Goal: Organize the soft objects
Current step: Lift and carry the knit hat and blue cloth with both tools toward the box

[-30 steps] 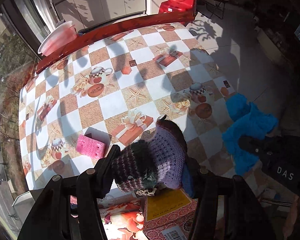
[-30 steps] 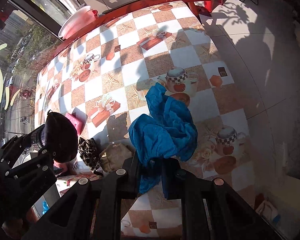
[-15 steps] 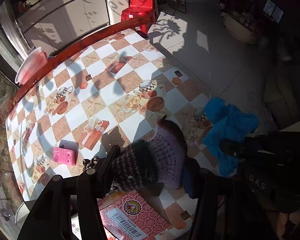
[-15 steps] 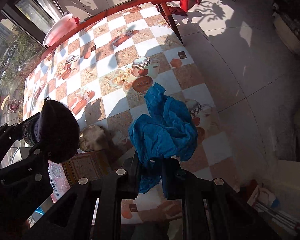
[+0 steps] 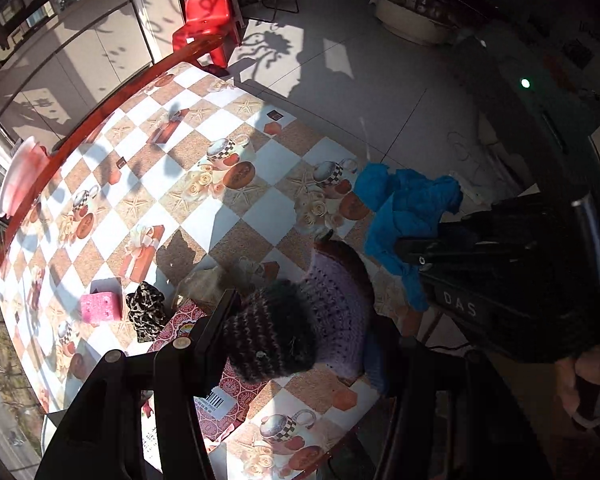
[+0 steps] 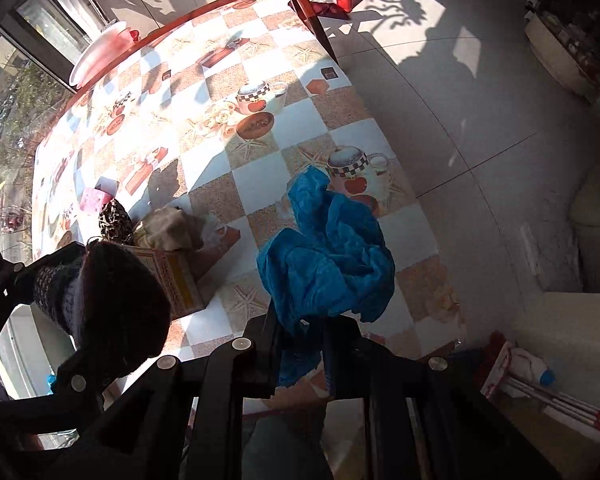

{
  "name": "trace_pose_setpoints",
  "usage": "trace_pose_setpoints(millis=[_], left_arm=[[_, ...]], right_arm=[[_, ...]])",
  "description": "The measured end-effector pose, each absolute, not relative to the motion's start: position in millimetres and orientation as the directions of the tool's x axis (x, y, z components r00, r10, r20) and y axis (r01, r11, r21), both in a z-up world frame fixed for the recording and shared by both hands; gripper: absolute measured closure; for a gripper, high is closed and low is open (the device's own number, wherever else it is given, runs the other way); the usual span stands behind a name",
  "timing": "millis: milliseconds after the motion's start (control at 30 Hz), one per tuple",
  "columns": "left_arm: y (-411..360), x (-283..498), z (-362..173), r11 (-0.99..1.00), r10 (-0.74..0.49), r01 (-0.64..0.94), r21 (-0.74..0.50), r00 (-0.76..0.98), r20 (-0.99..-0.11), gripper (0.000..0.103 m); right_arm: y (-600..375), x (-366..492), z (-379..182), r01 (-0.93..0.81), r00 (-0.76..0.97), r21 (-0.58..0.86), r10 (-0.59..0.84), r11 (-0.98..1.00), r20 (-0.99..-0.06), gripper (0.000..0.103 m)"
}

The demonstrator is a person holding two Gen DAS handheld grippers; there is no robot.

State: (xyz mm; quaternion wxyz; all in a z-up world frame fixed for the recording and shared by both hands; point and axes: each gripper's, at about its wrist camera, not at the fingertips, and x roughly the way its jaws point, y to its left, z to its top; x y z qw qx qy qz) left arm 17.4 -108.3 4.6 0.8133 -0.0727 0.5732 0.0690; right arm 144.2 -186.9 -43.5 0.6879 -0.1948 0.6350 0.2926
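My left gripper [image 5: 300, 316] is shut on a knitted purple and dark striped hat [image 5: 300, 324] and holds it high above the table. It also shows in the right wrist view [image 6: 108, 288]. My right gripper [image 6: 300, 320] is shut on a crumpled blue cloth [image 6: 332, 252], held above the table's right edge; the cloth also shows in the left wrist view [image 5: 408, 208]. On the table lie a beige cloth [image 6: 168, 226], a leopard-print cloth [image 5: 146, 314] and a pink sponge block [image 5: 100, 306].
A red patterned cardboard box [image 5: 220, 384] stands at the table's near edge, below the hat. The checkered tablecloth [image 5: 204, 216] covers the table. A pink plate [image 5: 18, 180] sits at the far left rim. A red plastic chair [image 5: 208, 20] stands beyond. Tiled floor lies to the right.
Both grippers have risen and drawn back toward the table's right edge, carrying the hat and the blue cloth. More of the floor and the box now show.
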Motion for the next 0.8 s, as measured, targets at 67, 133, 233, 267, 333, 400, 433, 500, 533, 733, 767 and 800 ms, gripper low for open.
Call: trace_pose_setpoints(millis=[67, 133, 233, 267, 333, 400, 433, 500, 533, 733, 767, 800], left_arm=[[-112, 7, 3, 0.981, 0.028, -0.188, -0.037, 0.328, -0.944, 0.043], [-116, -3, 1, 0.983, 0.025, -0.182, -0.036, 0.321, -0.947, 0.043], [-119, -19, -1, 0.985, 0.017, -0.168, -0.038, 0.317, -0.948, 0.043], [-120, -25, -2, 0.986, 0.015, -0.162, -0.038, 0.316, -0.949, 0.043], [-121, -38, -3, 0.987, 0.021, -0.159, -0.031, 0.315, -0.949, 0.043], [-120, -52, -5, 0.985, 0.023, -0.168, -0.031, 0.310, -0.950, 0.043], [-118, -58, -7, 0.984, 0.024, -0.177, -0.032, 0.305, -0.952, 0.043], [-115, -72, -11, 0.979, 0.023, -0.199, -0.038, 0.294, -0.956, 0.043], [-113, -79, -12, 0.977, 0.025, -0.211, -0.038, 0.287, -0.957, 0.043], [-100, -121, -20, 0.960, 0.061, -0.281, -0.009, 0.241, -0.969, 0.043], [-97, -129, -22, 0.955, 0.066, -0.296, -0.005, 0.230, -0.971, 0.043], [-93, -137, -23, 0.949, 0.071, -0.316, -0.001, 0.217, -0.974, 0.043]], right_arm=[[-189, 135, -46, -0.654, 0.015, 0.102, 0.148, 0.749, -0.989, 0.086], [-190, 125, -49, -0.661, 0.006, 0.104, 0.144, 0.743, -0.990, 0.086], [-189, 109, -53, -0.676, -0.013, 0.110, 0.138, 0.729, -0.990, 0.086], [-188, 103, -54, -0.682, -0.019, 0.112, 0.135, 0.723, -0.991, 0.086], [-187, 92, -57, -0.697, -0.035, 0.115, 0.128, 0.708, -0.991, 0.086], [-185, 80, -60, -0.715, -0.050, 0.120, 0.122, 0.689, -0.991, 0.085], [-184, 73, -61, -0.725, -0.057, 0.123, 0.118, 0.677, -0.991, 0.085], [-181, 61, -64, -0.749, -0.076, 0.131, 0.112, 0.650, -0.991, 0.085], [-179, 54, -65, -0.760, -0.086, 0.137, 0.110, 0.635, -0.990, 0.085], [-166, 16, -69, -0.831, -0.148, 0.176, 0.095, 0.527, -0.984, 0.085], [-164, 10, -68, -0.843, -0.154, 0.180, 0.093, 0.508, -0.984, 0.085], [-160, 3, -68, -0.855, -0.162, 0.185, 0.091, 0.484, -0.983, 0.085]])
